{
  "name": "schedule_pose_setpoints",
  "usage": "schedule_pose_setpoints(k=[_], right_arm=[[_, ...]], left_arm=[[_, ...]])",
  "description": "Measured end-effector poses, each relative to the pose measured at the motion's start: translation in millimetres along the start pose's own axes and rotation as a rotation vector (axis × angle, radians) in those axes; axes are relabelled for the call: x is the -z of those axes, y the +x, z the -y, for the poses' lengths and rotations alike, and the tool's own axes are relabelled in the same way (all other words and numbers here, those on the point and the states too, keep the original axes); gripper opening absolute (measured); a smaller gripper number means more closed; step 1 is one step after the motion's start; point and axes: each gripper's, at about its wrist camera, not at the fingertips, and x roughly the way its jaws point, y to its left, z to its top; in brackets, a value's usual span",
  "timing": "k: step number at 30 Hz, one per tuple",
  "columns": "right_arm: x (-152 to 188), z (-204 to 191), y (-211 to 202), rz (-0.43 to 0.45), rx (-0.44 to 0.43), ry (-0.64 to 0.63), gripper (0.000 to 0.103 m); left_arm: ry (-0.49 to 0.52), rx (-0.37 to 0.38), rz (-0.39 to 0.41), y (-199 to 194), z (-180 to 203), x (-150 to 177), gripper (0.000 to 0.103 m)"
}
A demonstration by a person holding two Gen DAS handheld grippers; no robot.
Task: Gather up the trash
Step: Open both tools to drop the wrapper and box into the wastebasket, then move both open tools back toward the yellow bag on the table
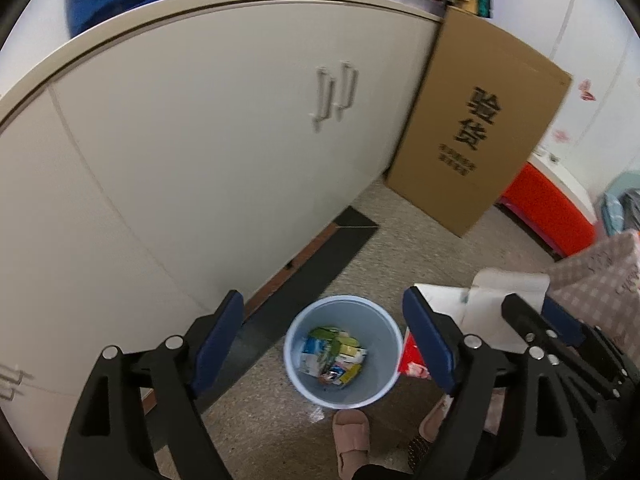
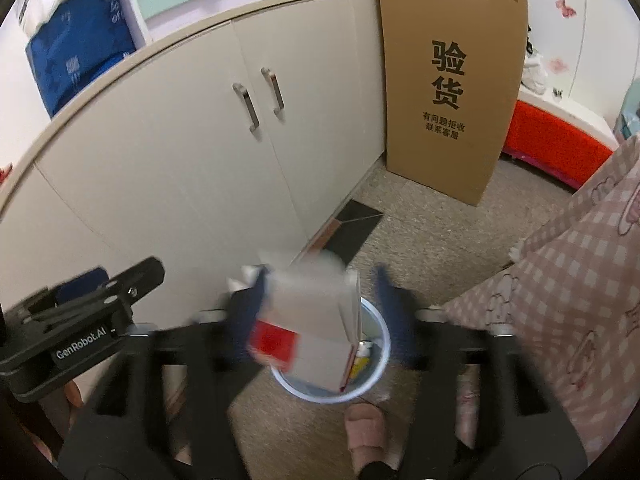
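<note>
A light blue bin (image 1: 343,350) stands on the speckled floor with several small packets (image 1: 334,356) inside; it also shows in the right wrist view (image 2: 376,364). My left gripper (image 1: 324,344) is open and empty above the bin. My right gripper (image 2: 324,312) has its jaws spread, and a white and red carton (image 2: 312,328), blurred, sits between them above the bin, touching the left finger (image 2: 250,312) only. In the left wrist view the carton (image 1: 472,312) shows to the right of the bin beside the right gripper's fingers (image 1: 532,324).
White cabinet doors (image 1: 200,152) with metal handles stand to the left. A tall cardboard box (image 2: 448,80) leans at the cabinet's end. A pink checked cloth (image 2: 580,288) hangs on the right. Pink slippers (image 1: 352,436) sit just before the bin. A red item (image 2: 552,136) lies beyond.
</note>
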Motion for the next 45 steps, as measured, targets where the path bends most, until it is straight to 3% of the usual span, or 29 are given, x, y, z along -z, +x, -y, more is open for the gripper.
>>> schedule_pose_setpoints(k=[9, 21, 27, 35, 39, 45], right_arm=[[7.0, 11.3, -12.2, -0.004, -0.028, 0.046, 0.068], [13.1, 55.3, -114.5, 0.117, 0.008, 0.111, 0.072], [20.3, 95.1, -185.8, 0.213, 0.051, 0.154, 0.075], [50.3, 180.1, -274.7, 0.323, 0.213, 0.228, 0.079], [69.7, 226.1, -306.9, 0.343, 0.313, 0.266, 0.083], [93.6, 277.6, -324.6, 0.317, 0.373, 0.288, 0.086]], left_arm=[[0.003, -0.026, -0.02, -3.1, -3.0, 3.0, 0.081], [0.083, 0.096, 0.041, -61.3, 41.6, 13.1, 0.082], [0.203, 0.203, 0.086, -106.2, 98.7, 29.2, 0.082], [0.431, 0.371, 0.093, -151.0, 212.1, 71.2, 0.082], [0.534, 0.428, 0.065, -160.2, 263.7, 94.2, 0.082], [0.675, 0.452, 0.035, -159.5, 326.1, 128.4, 0.082]])
